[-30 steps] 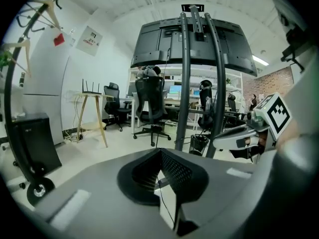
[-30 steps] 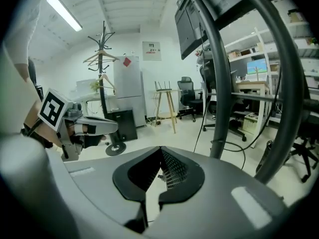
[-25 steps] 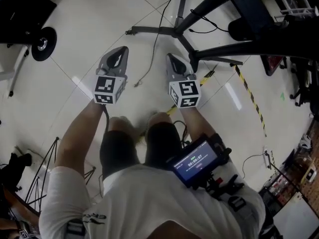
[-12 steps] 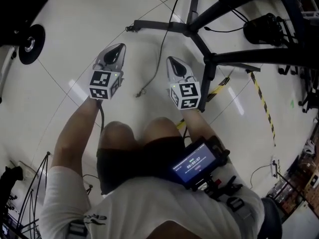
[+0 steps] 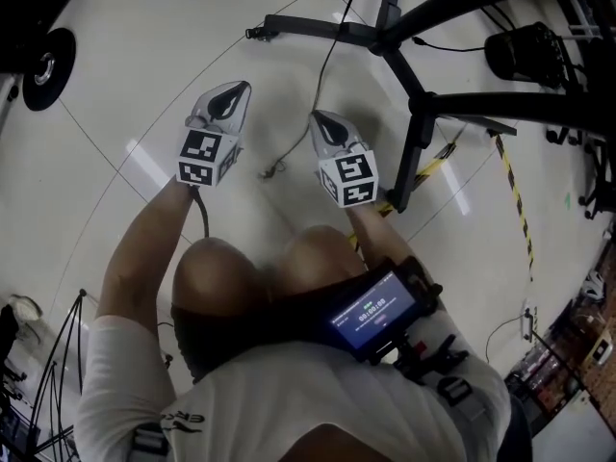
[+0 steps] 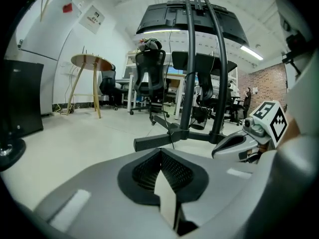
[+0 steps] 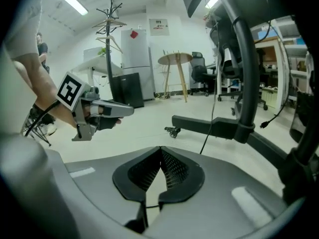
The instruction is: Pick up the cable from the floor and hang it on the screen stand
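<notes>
A thin dark cable [image 5: 310,89] runs down across the pale floor from the screen stand's base, and its loose end [image 5: 272,170] lies between my two grippers. The black screen stand [image 5: 416,152] spreads its legs [image 5: 318,29] across the top of the head view. My left gripper [image 5: 229,99] hovers left of the cable end, jaws shut and empty. My right gripper [image 5: 327,128] hovers just right of it, also shut and empty. In the left gripper view the stand's posts [image 6: 189,73] rise ahead. In the right gripper view the cable [image 7: 211,128] hangs before a stand leg [image 7: 209,126].
A black round base [image 5: 42,58] sits at the upper left. Yellow-black tape [image 5: 515,200] crosses the floor on the right, with a black office chair [image 5: 527,52] beyond it. Tripod legs [image 5: 58,354] stand at the lower left. A round wooden table [image 6: 91,61] stands in the background.
The person has crouched lower, knees rising into view. Both grippers have drawn closer to the cable's loose end, the right one shifting left. Jaws stayed shut.
</notes>
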Motion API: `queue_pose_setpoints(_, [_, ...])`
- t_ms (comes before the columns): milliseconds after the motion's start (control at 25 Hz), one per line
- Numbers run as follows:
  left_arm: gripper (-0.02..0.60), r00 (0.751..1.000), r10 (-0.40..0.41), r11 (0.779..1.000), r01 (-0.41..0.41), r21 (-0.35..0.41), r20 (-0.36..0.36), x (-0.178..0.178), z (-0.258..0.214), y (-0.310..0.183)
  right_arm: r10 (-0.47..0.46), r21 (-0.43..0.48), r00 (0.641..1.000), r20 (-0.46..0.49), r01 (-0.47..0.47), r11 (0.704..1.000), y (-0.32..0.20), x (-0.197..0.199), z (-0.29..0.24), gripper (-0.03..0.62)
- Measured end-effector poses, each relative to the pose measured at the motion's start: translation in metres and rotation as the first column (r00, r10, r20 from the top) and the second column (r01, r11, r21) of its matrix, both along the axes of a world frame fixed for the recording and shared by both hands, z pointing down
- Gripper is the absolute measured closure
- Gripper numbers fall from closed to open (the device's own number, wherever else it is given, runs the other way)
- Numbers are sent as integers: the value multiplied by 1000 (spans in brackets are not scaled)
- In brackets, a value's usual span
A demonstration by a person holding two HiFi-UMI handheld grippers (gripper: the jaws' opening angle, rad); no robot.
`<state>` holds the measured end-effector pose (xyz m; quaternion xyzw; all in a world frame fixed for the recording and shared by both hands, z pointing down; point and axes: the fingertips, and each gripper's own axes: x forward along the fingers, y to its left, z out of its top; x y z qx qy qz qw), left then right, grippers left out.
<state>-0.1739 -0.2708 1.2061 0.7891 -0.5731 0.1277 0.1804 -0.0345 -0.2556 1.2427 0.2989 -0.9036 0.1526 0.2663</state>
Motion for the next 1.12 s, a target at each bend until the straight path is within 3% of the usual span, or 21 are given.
queue_pose_setpoints(160, [578,1000,13,999,-12,-41,7,3,27,17,-144,-72,989,-27,142,987,40,-20,35,578])
queue_pose_setpoints(280, [578,1000,23,997,-22,-80,7,6,48,33,-279,-128,959,-45,272,954,76,-34,58,525])
queue_pose_setpoints(360, [578,1000,26,994,-24,-105,11,6,60,42,-383,-171,922,-63,368,914,103,-40,73,488])
queue_pose_setpoints(480, [578,999,30,991,-28,-133,14,6,72,52,-540,-236,835,-108,506,830,142,-43,98,445])
queue_pose_setpoints(560, [578,999,38,990,-35,-140,16,8,77,56,-611,-264,779,-139,566,781,161,-42,111,419])
queue_pose_setpoints(640, [578,999,44,989,-41,-145,17,10,80,60,-650,-279,743,-160,598,752,172,-43,119,414])
queue_pose_setpoints(760, [578,999,43,988,-41,-151,15,9,83,65,-676,-299,712,-188,614,730,181,-43,131,413])
queue_pose_setpoints(880, [578,999,45,987,-42,-156,14,9,86,71,-683,-301,690,-239,616,728,182,-42,143,433])
queue_pose_setpoints(1120, [578,998,60,985,-55,-166,26,8,89,83,-682,-285,682,-263,620,731,179,-45,140,493])
